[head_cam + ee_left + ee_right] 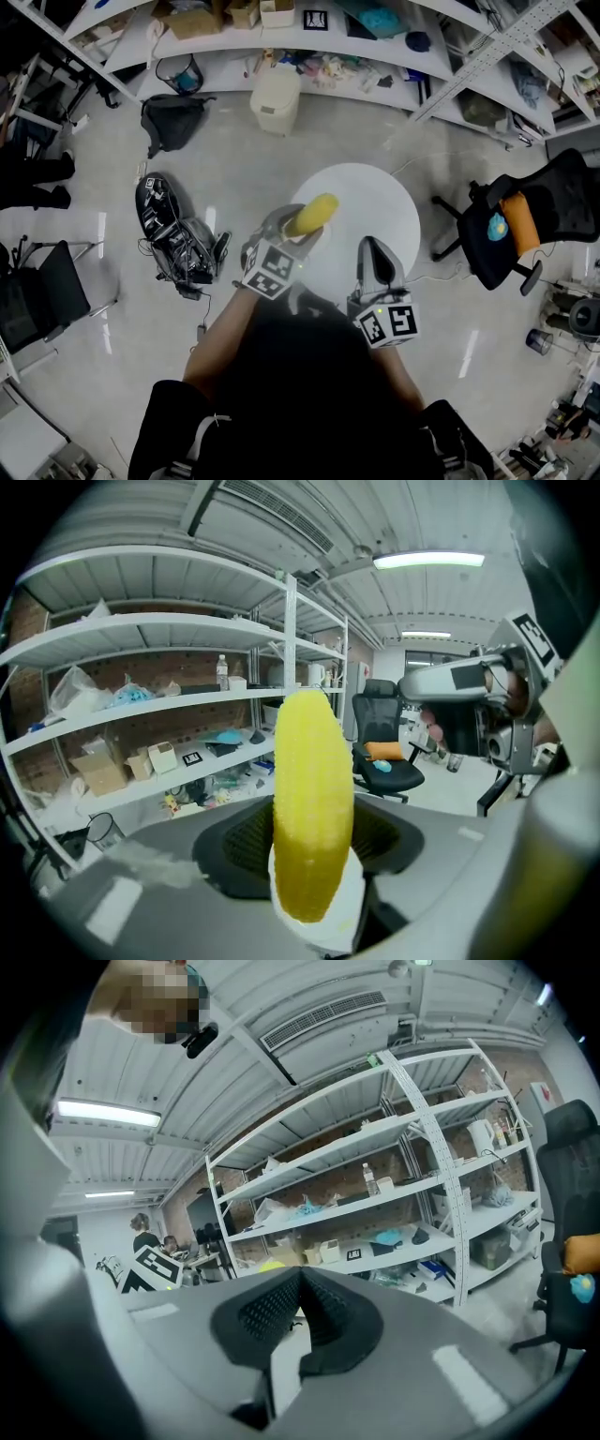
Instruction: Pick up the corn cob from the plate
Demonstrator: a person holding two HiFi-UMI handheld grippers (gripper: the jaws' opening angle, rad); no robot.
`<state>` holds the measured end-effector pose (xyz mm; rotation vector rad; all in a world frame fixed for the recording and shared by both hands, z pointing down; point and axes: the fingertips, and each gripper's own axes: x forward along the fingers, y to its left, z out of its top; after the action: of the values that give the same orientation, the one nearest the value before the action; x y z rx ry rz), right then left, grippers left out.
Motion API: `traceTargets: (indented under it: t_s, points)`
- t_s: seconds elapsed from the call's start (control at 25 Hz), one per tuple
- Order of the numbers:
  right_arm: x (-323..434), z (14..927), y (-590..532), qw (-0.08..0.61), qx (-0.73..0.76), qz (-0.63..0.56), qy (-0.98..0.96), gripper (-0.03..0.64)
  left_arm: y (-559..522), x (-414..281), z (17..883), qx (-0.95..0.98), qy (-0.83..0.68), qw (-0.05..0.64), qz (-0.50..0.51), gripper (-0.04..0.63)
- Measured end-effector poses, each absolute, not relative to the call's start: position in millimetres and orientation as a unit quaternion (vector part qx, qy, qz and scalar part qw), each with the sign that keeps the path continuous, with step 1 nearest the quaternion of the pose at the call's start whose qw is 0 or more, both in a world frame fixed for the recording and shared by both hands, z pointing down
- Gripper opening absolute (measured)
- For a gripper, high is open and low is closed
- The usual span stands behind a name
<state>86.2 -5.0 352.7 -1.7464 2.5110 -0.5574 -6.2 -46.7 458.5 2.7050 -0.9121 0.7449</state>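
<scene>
Several long white shelves (281, 42), crowded with boxes and clutter, curve across the top of the head view. Below them, at the centre of the frame, stands a round white desk (389, 202) on a pale glossy floor. A black office chair (539, 220) sits at the right edge. At lower centre, the left tongs (302, 228) clamp a yellow corn cob (315, 213), held up over the desk's left rim with its tip pointing toward the upper right. Just to the right, the right tongs (370, 247) are closed and hold nothing.
</scene>
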Motion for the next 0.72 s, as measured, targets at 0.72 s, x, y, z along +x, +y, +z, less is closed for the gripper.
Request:
traceTargets:
  t_s: [0.72]
  points:
    - [72,328,-17,0.029,-0.554,-0.151,0.818,0.009,-47,-46,366,0.907,-0.392,0.131,0.08,0.238]
